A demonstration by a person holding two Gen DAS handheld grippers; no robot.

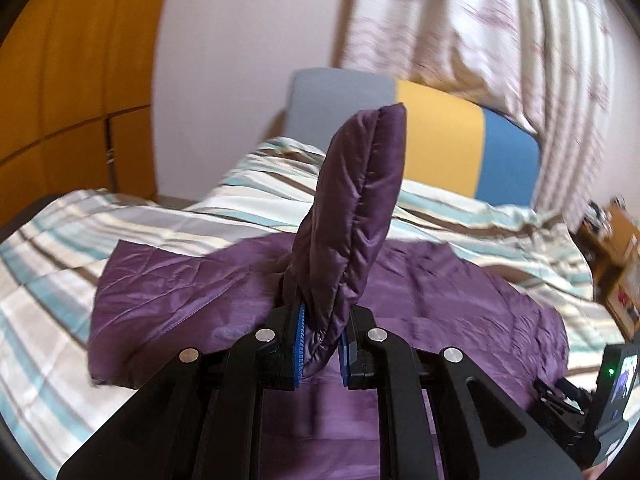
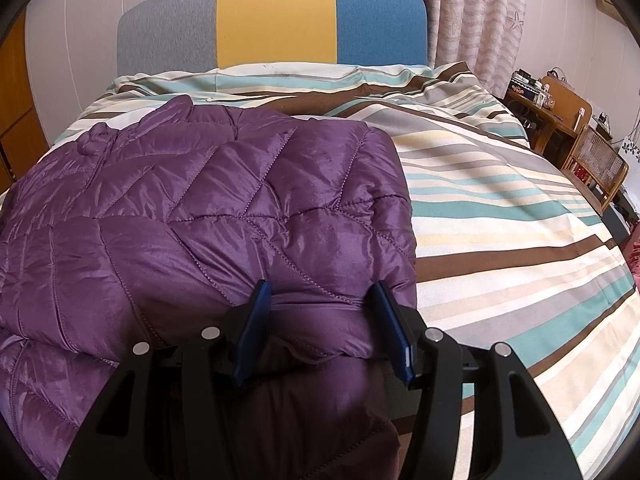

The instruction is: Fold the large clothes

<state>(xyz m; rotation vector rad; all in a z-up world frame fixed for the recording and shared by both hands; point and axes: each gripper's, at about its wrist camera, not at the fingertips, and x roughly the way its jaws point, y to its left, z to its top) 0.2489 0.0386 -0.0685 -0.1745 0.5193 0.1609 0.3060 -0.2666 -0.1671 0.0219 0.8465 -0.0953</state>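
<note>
Here the purple quilted jacket (image 2: 208, 200) lies spread on the striped bed cover (image 2: 500, 216). Your left gripper (image 1: 320, 344) tilts gently downward with its fingers pinched shut on a sleeve (image 1: 352, 208) that stands up above the jacket. Your right gripper (image 2: 324, 328) angles down more steeply at the near hem — fingers about half apart, bunched fabric between them.

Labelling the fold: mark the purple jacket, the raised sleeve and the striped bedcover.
purple jacket (image 2: 208, 200), right wrist view, quilted top panel.
raised sleeve (image 1: 356, 208), left wrist view, mid-length of the padded tube.
striped bedcover (image 2: 500, 220), right wrist view, bare stripes beside the jacket.
</note>
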